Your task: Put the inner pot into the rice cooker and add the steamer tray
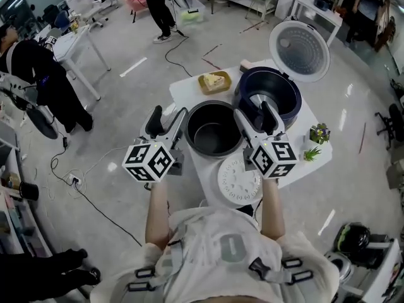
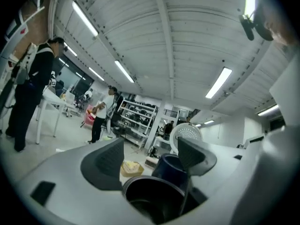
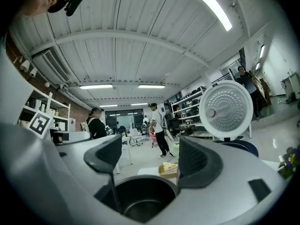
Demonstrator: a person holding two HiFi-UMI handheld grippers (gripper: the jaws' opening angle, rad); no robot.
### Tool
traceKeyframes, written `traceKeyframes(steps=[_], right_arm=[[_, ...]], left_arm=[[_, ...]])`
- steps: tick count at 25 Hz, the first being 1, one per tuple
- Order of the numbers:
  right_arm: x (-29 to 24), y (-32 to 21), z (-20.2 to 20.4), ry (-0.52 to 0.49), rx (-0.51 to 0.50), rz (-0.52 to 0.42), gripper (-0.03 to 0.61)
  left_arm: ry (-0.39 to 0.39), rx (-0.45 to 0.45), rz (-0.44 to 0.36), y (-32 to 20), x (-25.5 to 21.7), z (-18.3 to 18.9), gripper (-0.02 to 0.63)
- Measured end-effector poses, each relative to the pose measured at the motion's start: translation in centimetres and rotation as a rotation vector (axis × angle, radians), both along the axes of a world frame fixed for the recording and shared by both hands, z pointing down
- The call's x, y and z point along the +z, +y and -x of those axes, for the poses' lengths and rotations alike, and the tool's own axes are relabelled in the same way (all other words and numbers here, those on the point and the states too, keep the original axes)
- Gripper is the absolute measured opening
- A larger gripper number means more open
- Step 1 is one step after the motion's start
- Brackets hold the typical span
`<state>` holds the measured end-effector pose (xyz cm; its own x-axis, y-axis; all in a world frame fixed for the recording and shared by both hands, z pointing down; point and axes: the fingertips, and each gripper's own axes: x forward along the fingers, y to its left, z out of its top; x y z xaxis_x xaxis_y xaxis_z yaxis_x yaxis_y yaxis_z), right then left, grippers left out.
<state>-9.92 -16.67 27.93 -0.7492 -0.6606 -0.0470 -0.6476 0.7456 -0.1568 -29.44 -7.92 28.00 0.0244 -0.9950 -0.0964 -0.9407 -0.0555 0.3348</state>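
- The left gripper sits at the pot's 9 o'clock. Its jaws are spread wide with nothing pinched, and in its own view the pot's rim shows low between them.
- The inner pot stands upright in the middle of the white table. It's dark, empty, and out of the cooker, just beside it.
- At the pot's 12 o'clock there's a little yellow tray with something pale in it.
- The steamer tray, white and full of holes, lies flat at the pot's 5 o'clock by the table's near edge. The right gripper's marker cube covers part of it.
- The right gripper is at the pot's 3 o'clock. Its jaws are wide apart too and aren't clamping anything.
- The dark blue rice cooker is at the pot's 2 o'clock, with its lid flipped up.
- Two small potted plants sit at the cooker's 4 o'clock.
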Motion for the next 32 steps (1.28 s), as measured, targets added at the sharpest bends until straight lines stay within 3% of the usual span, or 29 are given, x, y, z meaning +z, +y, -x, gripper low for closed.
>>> traceKeyframes(steps=[6, 13, 17, 25, 32], right_arm=[[6.3, -1.2, -2.8, 0.013, 0.062, 0.181, 0.376], [12.7, -1.6, -3.6, -0.126, 0.053, 0.448, 0.376], [15.7, -1.6, -3.0, -0.191, -0.006, 0.564, 0.376], [18.8, -1.2, -2.3, -0.159, -0.024, 0.625, 0.376], [20.4, -0.5, -0.6, -0.142, -0.111, 0.656, 0.373]], left_arm=[[0.08, 0.122, 0.161, -2.2, 6.4, -0.7, 0.341], [0.183, 0.269, 0.324, -4.2, 13.4, -2.5, 0.339], [0.248, 0.303, 0.364, -5.2, 15.9, -2.3, 0.339], [0.242, 0.311, 0.364, -6.0, 16.9, -2.6, 0.33], [0.227, 0.286, 0.372, -6.3, 17.4, -2.3, 0.328]])
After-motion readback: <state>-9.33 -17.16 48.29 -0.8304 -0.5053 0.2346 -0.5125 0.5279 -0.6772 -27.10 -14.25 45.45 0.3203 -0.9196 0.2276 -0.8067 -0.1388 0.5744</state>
